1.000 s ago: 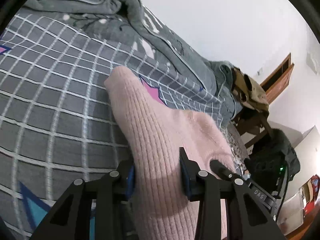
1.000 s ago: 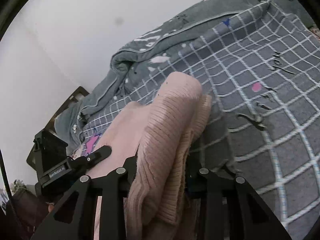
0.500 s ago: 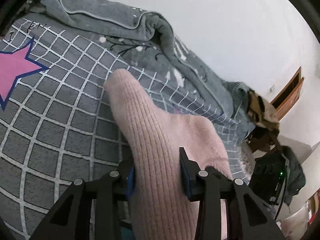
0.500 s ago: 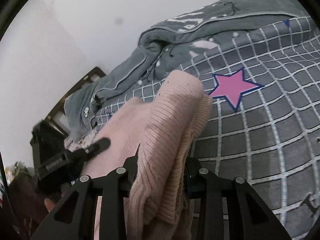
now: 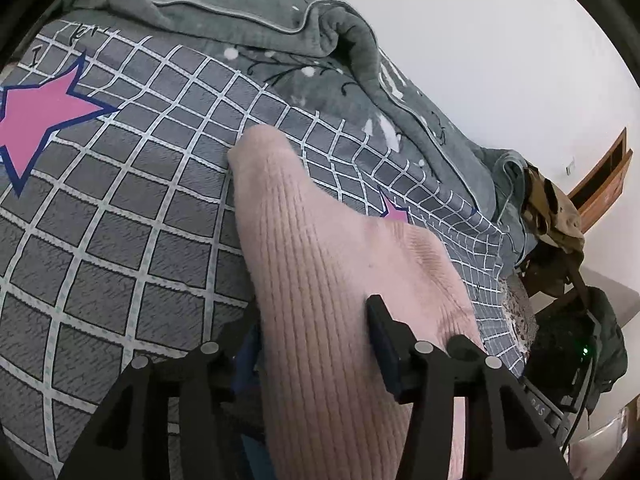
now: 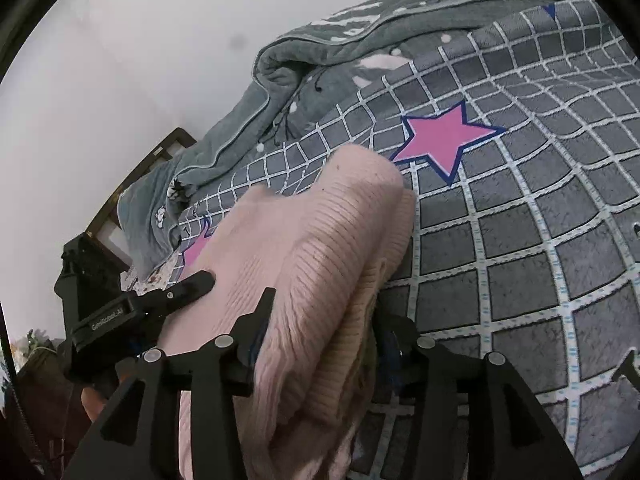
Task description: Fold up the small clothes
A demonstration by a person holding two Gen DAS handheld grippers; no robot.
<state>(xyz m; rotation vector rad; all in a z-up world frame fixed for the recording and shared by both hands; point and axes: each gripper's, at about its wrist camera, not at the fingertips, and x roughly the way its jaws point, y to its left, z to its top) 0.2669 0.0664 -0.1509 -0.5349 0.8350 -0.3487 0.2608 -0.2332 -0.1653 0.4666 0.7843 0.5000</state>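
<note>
1. Left wrist view: the left tool [image 5: 316, 344] points down and forward over a bed [image 5: 120, 240] covered in a grey sheet with a white grid. A pink ribbed knit garment [image 5: 320, 272] runs up the middle of the view, lying on the bed, with its rounded far end reaching toward a rumpled grey blanket [image 5: 320, 28] heaped along the bed's far edge.
2. The left tool's jaws have just been opening and now stand partly apart, with the garment between them. The right-hand finger's tip rests on the knit. Whether the left-hand finger touches it cannot be told, as the garment hides its tip.
3. A large pink star [image 5: 36, 116] with a dark blue outline is printed on the sheet, well to the left of the garment. A smaller pink star [image 5: 394, 214] peeks out just beside the garment's right edge.
4. Right wrist view: the right tool [image 6: 320, 320] straddles a thick folded edge of the same pink garment [image 6: 320, 240], layers stacked on one another. Its jaws have also just been opening and stand partly apart with the fold between them. Its left-hand finger lies against the knit.
5. A pink star [image 6: 444, 140] lies on the sheet just beyond the garment's far end. The left tool [image 6: 176, 296] shows at the garment's left edge, one finger lying on the knit. The grey blanket [image 6: 320, 52] lies beyond the garment.
</note>
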